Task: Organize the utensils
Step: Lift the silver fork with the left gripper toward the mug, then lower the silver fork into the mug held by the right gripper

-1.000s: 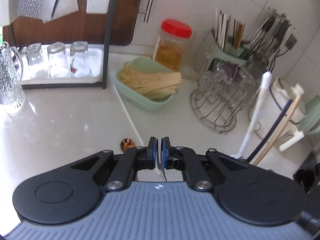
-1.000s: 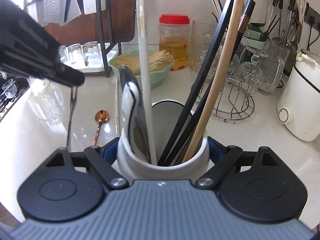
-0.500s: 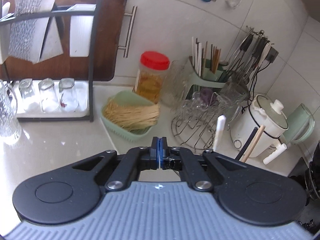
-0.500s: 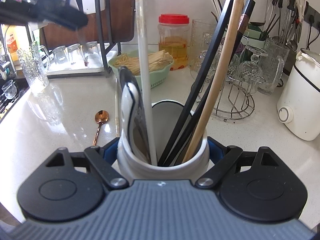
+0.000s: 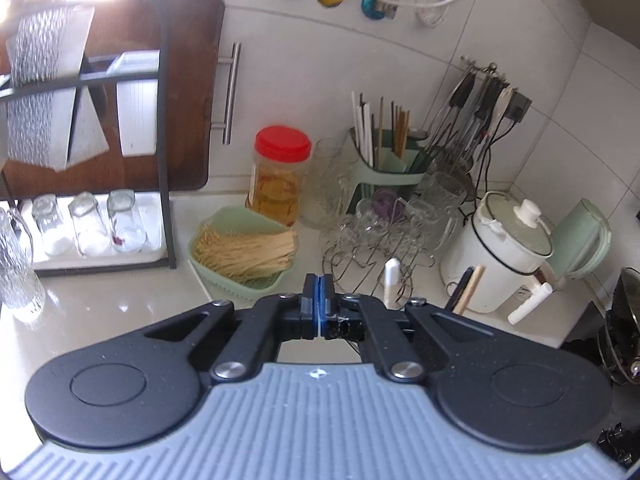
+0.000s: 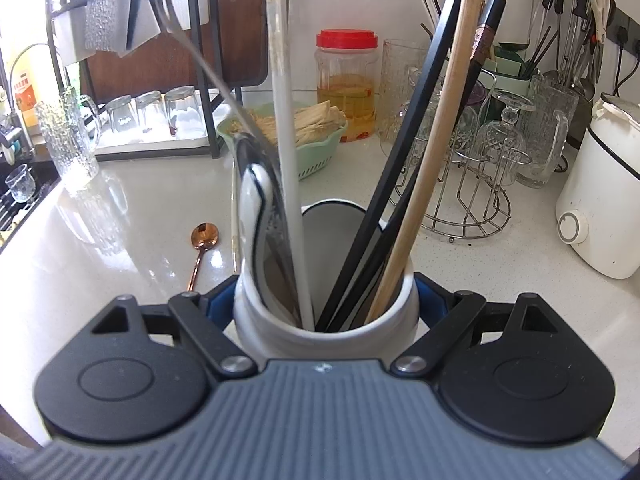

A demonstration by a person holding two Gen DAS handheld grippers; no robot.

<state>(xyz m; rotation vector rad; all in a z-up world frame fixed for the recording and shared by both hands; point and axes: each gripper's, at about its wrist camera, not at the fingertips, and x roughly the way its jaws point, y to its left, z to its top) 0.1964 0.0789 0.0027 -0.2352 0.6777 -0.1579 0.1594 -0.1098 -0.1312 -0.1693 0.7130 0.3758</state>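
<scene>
Your right tongs [image 6: 326, 300] clamp the white utensil crock [image 6: 320, 320] on the desk [image 6: 500, 272], handles leaning inside. Your left tongs [image 5: 319, 306] are pinched tight on a silver fork [image 6: 208, 68], held up high. A copper spoon [image 6: 202, 244] lies just beside the crock.

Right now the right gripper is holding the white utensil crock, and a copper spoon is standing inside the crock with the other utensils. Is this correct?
Not quite. The right gripper does hold the white utensil crock, but the copper spoon is not inside it: it lies on the countertop, left of the crock. The right wrist view shows this.
</scene>
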